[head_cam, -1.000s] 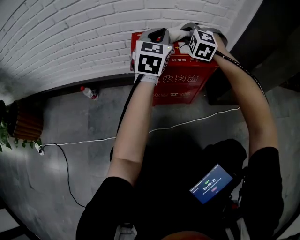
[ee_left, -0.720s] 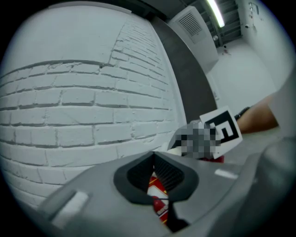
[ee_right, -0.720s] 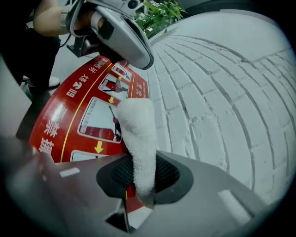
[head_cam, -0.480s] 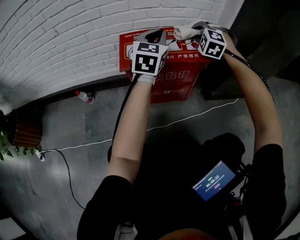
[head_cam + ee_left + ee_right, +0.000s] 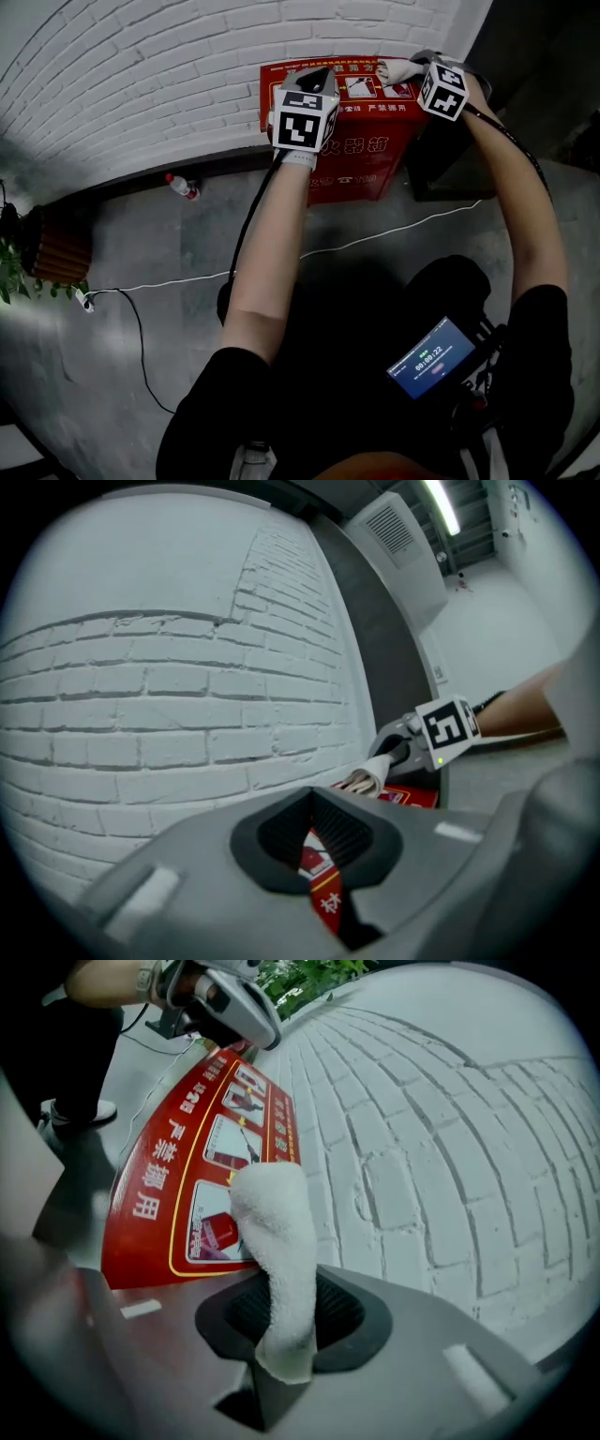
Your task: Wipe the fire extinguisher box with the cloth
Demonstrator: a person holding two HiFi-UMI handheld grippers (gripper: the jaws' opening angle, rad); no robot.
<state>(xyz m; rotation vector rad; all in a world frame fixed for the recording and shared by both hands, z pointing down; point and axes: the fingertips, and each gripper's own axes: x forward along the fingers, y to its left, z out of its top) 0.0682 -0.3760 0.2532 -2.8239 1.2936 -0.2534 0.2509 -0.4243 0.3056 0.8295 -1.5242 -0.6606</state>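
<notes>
Head view: red fire extinguisher box (image 5: 361, 155) stands on the grey floor, its back against a white brick wall (image 5: 141, 84). Both grippers are over its top face, the left gripper (image 5: 314, 77) toward the box's left end and the right gripper (image 5: 419, 67) at its right end, with a pale cloth (image 5: 394, 70) sticking out of the right one toward the middle. A small bottle (image 5: 181, 186) lies on the floor at the foot of the wall, left of the box and well apart from it; a white cable (image 5: 375, 242) trails across the floor in front. Left gripper view: the jaws are drawn close together with only a narrow slit between them, nothing in it — red box surface shows through the slit below. Beyond, the other gripper holds the cloth down at the box top. Right gripper view: the jaws are clamped on the cloth, which rises as a thick white roll from between them, its free end lying on the top face over the printed panels, near the edge next to the brick. Green leaves (image 5: 309, 974) show at the far end.
</notes>
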